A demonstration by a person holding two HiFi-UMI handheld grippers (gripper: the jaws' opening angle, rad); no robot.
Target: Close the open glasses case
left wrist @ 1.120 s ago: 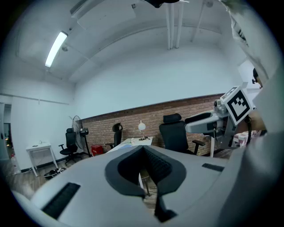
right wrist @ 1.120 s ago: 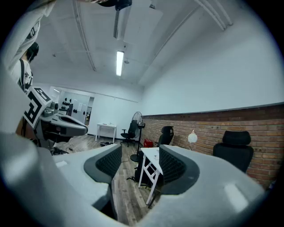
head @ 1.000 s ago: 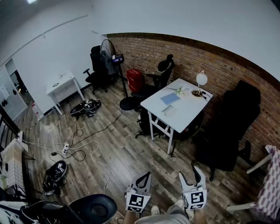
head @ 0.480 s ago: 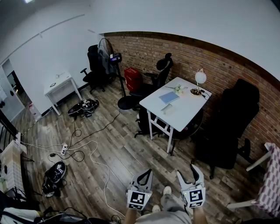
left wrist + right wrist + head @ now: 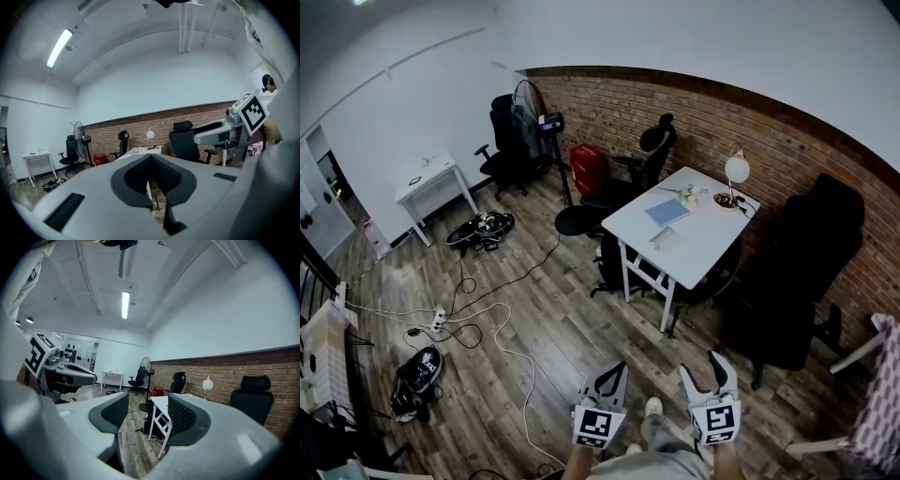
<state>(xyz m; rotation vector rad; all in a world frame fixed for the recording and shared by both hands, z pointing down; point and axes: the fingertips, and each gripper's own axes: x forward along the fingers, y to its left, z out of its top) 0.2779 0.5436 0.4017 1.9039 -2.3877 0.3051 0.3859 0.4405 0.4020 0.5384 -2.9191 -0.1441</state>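
At the bottom centre of the head view, both hand-held grippers are raised side by side above the wooden floor (image 5: 534,319), well apart from the white desk (image 5: 703,248) at the frame's centre right.

1. Left hand-held gripper (image 5: 612,377): the left gripper view shows the jaws drawn together to a narrow slit, with nothing between the pads.
2. Right hand-held gripper (image 5: 705,370): the right gripper view shows the jaws spread wide, with only the floor and the desk frame visible through the gap. It holds nothing.
3. Task object: the desk carries a blue notebook (image 5: 664,211), a globe lamp (image 5: 733,173) at its far corner, and a small pale object (image 5: 662,238) near the desk's lower-left edge. This pale object is probably the glasses case, but it is too small in the frame to confirm or to read its lid position.

Status: judged from these views, the task has not begun. Neither hand-held gripper touches the desk or anything on it.

Remaining steps, as judged:
- approach the desk;
- identify the case and its lid;
- steady the base with one hand-held gripper if needed;
- fold the lid down until it shuts.
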